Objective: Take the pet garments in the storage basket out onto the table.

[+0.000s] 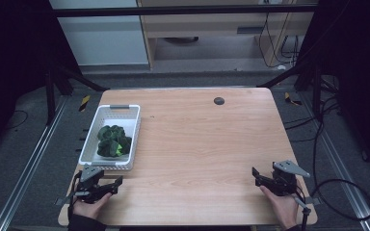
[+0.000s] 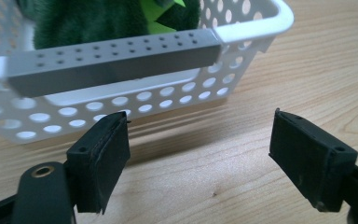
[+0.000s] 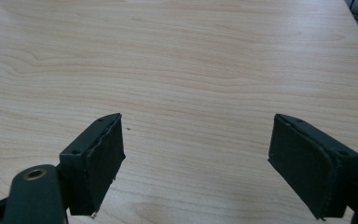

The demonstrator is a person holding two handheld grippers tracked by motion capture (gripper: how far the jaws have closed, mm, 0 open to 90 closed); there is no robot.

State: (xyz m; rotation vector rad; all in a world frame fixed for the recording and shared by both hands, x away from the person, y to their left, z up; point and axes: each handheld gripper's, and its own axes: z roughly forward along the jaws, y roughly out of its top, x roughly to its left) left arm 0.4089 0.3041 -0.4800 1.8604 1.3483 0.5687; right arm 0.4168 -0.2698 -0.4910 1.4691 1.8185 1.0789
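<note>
I see a white perforated basket [image 1: 127, 126] with a grey handle bar on the left side of the wooden table [image 1: 207, 144]. Inside lies a dark green plush toy [image 1: 112, 141], fuzzy, with a bright green patch. Left gripper [image 1: 116, 183] sits just before the basket's near end, jaws apart, empty. Right gripper [image 1: 256, 175] at the near right corner, jaws apart over bare wood.

Table: a light wooden top [image 1: 197, 144] with visible grain and a small dark round fitting [image 1: 218, 100] near its far edge.
Basket: a white perforated basket [image 1: 131, 139] stood on the table's left side.
Basket handles: grey, at its near and far ends.
</note>
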